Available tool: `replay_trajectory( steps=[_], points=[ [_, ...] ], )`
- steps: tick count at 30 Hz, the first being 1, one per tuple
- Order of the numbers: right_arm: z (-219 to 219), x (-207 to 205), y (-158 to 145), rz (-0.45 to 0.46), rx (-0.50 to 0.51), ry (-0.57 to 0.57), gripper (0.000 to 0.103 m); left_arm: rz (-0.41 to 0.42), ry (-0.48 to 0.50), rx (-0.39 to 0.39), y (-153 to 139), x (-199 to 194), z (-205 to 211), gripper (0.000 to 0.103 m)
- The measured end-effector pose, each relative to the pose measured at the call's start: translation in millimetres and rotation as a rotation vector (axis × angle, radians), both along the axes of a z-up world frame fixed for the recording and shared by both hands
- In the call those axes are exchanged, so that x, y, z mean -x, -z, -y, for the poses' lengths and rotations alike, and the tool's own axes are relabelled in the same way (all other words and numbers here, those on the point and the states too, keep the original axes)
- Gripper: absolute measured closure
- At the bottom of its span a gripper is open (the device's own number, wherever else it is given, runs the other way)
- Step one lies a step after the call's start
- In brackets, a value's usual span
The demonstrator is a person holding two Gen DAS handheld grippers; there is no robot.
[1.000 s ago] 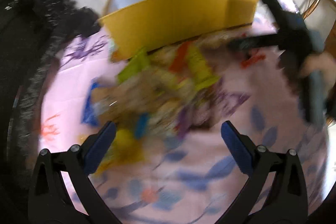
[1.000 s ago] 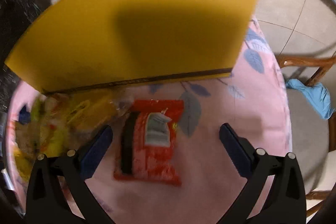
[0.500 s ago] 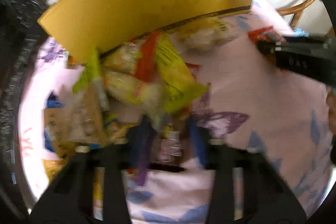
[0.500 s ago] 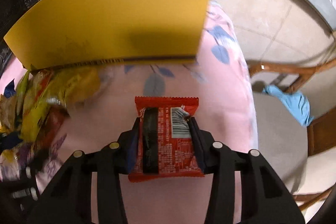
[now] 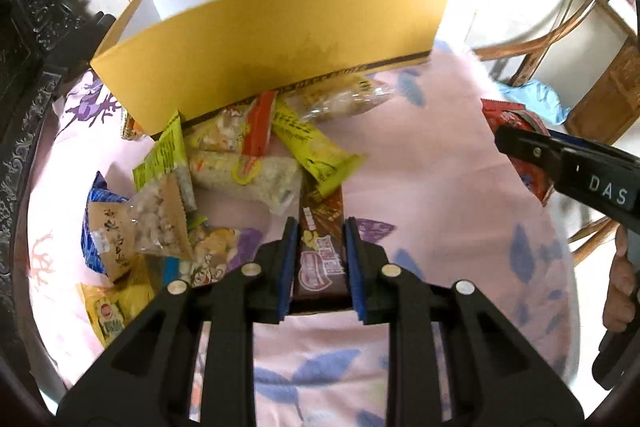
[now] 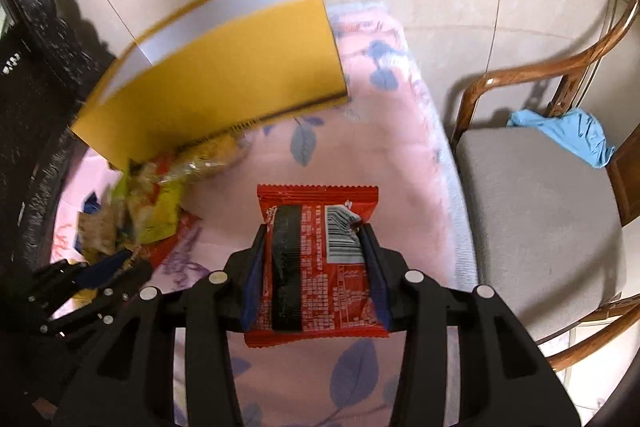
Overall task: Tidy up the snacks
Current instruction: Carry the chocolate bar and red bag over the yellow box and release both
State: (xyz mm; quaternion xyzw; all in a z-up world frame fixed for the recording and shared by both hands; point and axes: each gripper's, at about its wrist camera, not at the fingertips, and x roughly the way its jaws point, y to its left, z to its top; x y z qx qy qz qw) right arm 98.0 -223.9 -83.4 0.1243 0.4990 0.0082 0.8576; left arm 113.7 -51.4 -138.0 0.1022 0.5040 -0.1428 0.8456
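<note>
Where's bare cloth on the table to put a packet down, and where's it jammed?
Free: the pink tablecloth between the snack pile and the right gripper, running toward the table's right edge; also the strip nearest the camera, below the left gripper. Crowded: the left half, snacks heaped against the yellow box.

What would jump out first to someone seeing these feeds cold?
The big yellow box at the far side of the pink cloth, with a heap of snack packets spilled against its front. Each gripper holds a snack: left gripper a brown bar, right gripper a red packet.
</note>
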Motion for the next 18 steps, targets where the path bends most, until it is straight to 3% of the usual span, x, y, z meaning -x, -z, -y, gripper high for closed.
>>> replay_trajectory(
  steps=[8, 18],
  points=[
    [11.5, 27.0, -73.7, 0.183, -0.071, 0.002, 0.058, 0.156, 0.034, -0.01, -65.5, 43.7, -5.6, 0.08],
    [-9.5, 51.0, -135.3, 0.328, -0.019, -0.059, 0.058, 0.344, 0.013, -0.006, -136.8, 63.4, -18.0, 0.08]
  ],
)
